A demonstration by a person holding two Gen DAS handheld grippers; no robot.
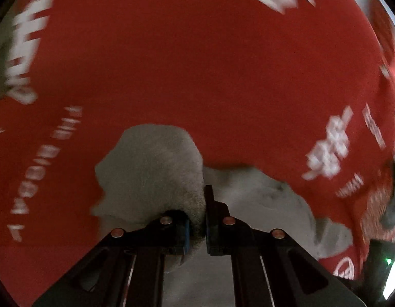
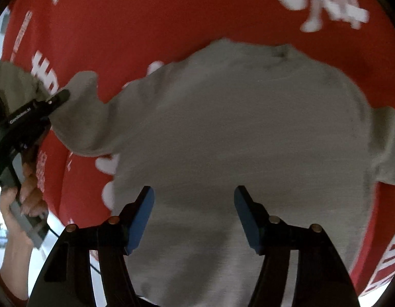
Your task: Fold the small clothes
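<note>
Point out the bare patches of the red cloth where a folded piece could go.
Bare red cloth lies beyond the grey garment's collar edge, up to the white print. In the left wrist view a wide red stretch runs beyond the sleeve clamped in the left gripper. It is crowded under the open right gripper, where the garment covers the cloth.

garment [image 2: 235, 133]: showing plain light grey, no print | tabletop cover [image 1: 197, 76]: showing bright red with white lettering, blurred | grippers: showing black bodies, blue pads [image 2: 143, 215] on the jaws | sleeve [image 2: 2, 286]: showing red at the wrist
</note>
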